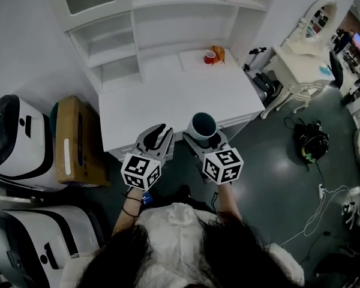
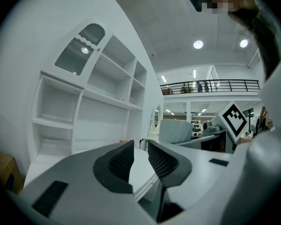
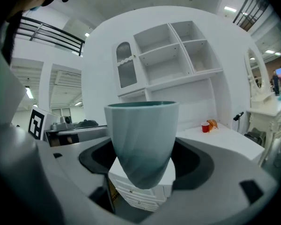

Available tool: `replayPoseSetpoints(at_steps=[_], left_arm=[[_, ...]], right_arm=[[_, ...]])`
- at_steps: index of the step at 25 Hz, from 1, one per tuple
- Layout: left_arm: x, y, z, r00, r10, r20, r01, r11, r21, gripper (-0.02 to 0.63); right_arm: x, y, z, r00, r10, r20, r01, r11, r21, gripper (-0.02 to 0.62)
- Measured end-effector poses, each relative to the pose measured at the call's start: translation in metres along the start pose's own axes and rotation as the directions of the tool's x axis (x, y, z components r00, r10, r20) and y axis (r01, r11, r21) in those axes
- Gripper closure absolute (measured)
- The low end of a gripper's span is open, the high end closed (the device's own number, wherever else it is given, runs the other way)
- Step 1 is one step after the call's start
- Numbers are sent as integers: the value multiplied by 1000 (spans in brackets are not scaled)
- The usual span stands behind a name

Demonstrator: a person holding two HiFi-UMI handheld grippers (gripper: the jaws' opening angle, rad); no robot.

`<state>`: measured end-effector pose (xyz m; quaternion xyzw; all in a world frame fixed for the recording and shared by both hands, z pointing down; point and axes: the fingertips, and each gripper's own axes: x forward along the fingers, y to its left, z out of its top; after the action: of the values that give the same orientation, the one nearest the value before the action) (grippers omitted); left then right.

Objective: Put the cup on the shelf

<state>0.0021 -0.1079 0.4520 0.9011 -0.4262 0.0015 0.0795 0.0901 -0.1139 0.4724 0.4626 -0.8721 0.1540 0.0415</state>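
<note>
The person's dark hair [image 1: 228, 251] and white top [image 1: 174, 227] fill the bottom of the head view, with both forearms reaching forward. Beyond them the biggest thing in the room is the white shelf unit [image 1: 138, 17] against the far wall, its open compartments stacked in columns and one arched, slatted door showing in the gripper views. In front of it stands the white table [image 1: 168, 101], most of its top bare. To the left of the table sit bulky white and black machines [image 1: 18, 137], with a brown cardboard box [image 1: 78, 140] standing on end between them and the table. Off to the right is a white dressing table with an oval mirror [image 1: 300, 65], and on the dark floor near it lie a black bag [image 1: 312, 141] and a trail of white cable [image 1: 321, 203]. The left gripper [image 2: 140, 158] is held just off the table's near edge, its ribbed jaws a little apart with nothing between them, only the table's edge showing through the narrow gap. The right gripper [image 1: 203, 138] is beside it, its jaws pinching the cup [image 3: 141, 135] low on its sides. The cup is upright, pale with twisting ridges outside and teal inside, held over the table's front edge and well apart from the shelf. At the far back of the table a small red cup [image 1: 209, 57] stands just beside an orange object [image 1: 219, 53].
</note>
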Motion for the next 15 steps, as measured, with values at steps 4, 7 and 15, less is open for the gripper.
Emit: replayPoseSetpoints(at_steps=[4, 7, 15], left_arm=[[34, 1, 4, 999, 36, 1, -36, 999, 12, 515], [53, 3, 6, 998, 66, 5, -66, 998, 17, 515], [84, 5, 8, 995, 99, -11, -98, 995, 35, 515]], right_arm=[[11, -33, 14, 999, 36, 5, -36, 999, -10, 256], [19, -53, 20, 998, 62, 2, -62, 998, -14, 256], [37, -83, 30, 994, 105, 0, -105, 994, -14, 256]])
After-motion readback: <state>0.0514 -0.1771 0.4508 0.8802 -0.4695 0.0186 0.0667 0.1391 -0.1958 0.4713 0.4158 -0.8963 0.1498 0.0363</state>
